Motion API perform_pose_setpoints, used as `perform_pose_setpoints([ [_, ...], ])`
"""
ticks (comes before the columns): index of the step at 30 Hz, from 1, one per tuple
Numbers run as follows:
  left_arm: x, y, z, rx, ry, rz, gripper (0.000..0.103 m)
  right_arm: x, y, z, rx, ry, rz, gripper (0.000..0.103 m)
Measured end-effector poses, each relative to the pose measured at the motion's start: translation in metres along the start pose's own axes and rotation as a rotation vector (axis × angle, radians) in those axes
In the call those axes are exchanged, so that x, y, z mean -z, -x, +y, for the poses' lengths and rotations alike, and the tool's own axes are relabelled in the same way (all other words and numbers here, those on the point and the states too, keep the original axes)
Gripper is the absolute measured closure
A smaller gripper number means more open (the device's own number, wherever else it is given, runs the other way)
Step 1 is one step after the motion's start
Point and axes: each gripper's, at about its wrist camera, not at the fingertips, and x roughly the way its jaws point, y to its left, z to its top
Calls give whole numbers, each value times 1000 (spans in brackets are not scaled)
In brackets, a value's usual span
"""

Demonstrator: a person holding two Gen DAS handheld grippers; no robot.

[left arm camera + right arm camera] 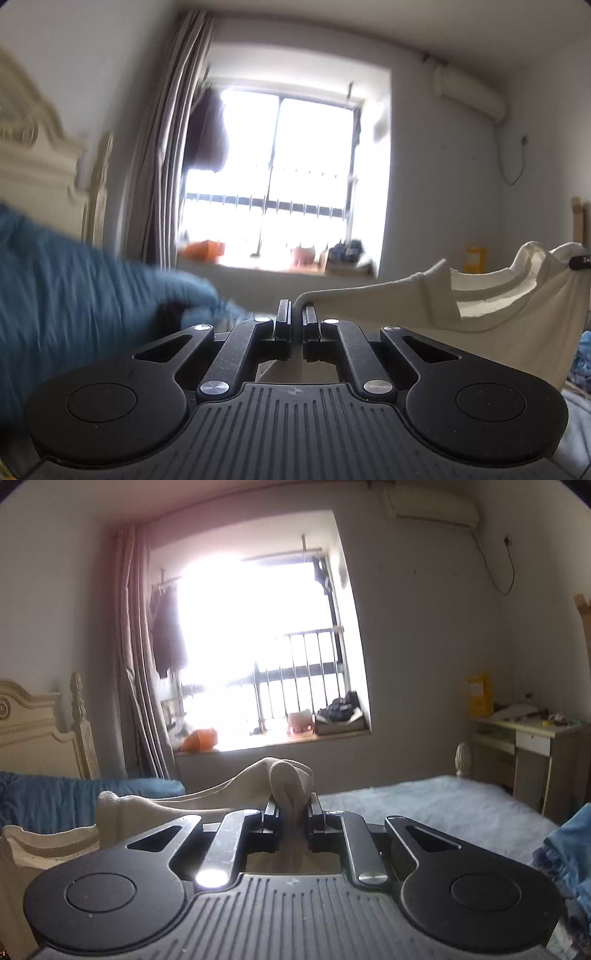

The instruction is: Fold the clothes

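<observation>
**Cream garment slung between two grips**

The left hand-held gripper (296, 320) is clenched on a thin edge of the cream garment (498, 306); the right hand-held gripper (293, 808) grasps a thicker bunch of it; the cloth hangs between them above the bed (436, 805); it looks soft, light and limp; shoulder seams seem the best holds.
</observation>
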Motion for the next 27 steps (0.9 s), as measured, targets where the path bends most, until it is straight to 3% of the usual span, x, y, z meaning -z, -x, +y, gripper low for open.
perform_pose_setpoints([
  [12,-130,66,-33,86,-67,-341,99,-85,140,-12,-72,0,-373,90],
  [18,-161,94,-50,100,-126,-472,99,-104,186,-16,-113,21,-507,90],
  [23,-163,85,-59,119,-139,-493,99,-104,194,-20,-125,30,-543,91],
  [27,-143,51,-63,129,-139,-429,99,-94,171,-26,-108,20,-499,91],
])
